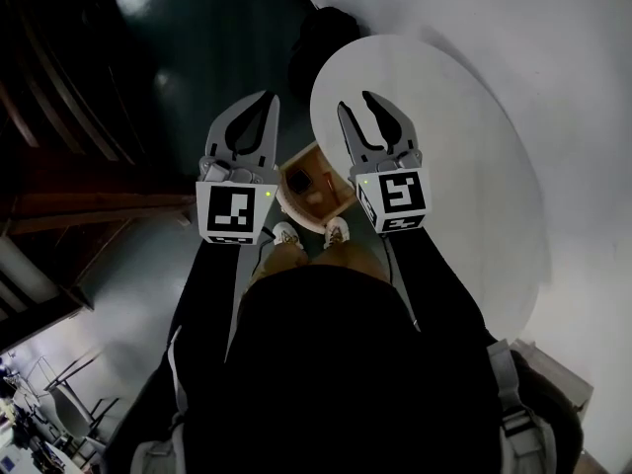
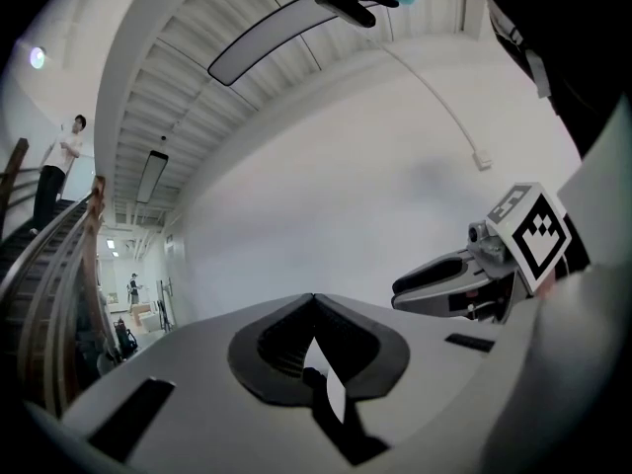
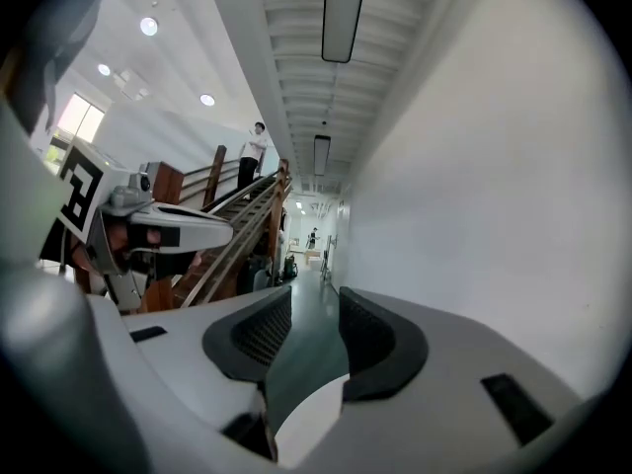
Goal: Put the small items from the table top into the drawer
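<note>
- The drawer (image 1: 314,202) is a small open wooden box far below me. It sits on the dark floor (image 1: 197,57) against the near edge of the round white table (image 1: 444,146).
- A small dark item (image 1: 327,181) lies inside the drawer. I cannot tell what it is.
- My shoes (image 1: 286,233) stand just on my side of the drawer.
- My left gripper (image 1: 268,97) is held level above the floor, left of the drawer. Its jaws are closed tip to tip with nothing between them.
- My right gripper (image 1: 355,103) is held level beside it, over the table's edge. Its jaws stand apart with only air in the gap.
- Ahead of both are a plain white wall (image 2: 326,196) and a wooden staircase (image 3: 232,215).
</note>
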A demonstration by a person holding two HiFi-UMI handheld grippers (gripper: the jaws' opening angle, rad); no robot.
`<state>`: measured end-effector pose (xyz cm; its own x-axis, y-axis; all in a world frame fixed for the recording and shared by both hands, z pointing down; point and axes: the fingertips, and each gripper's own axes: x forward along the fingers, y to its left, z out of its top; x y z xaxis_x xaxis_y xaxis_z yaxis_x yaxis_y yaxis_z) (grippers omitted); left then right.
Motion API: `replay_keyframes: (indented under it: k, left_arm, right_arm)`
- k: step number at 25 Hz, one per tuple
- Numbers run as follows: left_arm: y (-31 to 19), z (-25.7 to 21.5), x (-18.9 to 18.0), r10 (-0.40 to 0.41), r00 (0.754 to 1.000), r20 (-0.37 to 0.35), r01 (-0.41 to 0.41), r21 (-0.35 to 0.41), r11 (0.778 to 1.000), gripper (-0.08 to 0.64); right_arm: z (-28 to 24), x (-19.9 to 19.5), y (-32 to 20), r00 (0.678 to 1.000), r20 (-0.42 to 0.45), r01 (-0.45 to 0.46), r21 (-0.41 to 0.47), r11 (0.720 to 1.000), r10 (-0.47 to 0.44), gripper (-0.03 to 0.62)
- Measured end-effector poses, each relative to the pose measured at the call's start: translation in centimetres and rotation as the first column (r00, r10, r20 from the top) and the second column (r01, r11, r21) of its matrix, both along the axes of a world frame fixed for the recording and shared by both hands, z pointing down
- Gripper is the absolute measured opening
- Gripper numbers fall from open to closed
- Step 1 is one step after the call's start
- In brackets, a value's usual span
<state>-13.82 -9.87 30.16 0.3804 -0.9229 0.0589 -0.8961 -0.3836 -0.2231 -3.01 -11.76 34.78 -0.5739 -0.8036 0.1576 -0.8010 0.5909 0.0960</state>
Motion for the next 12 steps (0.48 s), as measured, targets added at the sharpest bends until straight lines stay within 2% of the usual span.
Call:
replay_keyframes:
  k: [12]
  left_arm:
    - [-0.1,-1.9,4.2,-0.056,0.998,0.008,0.056,0.055,0.997,0.015]
  right_arm:
    - [-5.4,4.7,-0.3,0.995,0.086,0.038,0.126,0.991,-0.049,0.164]
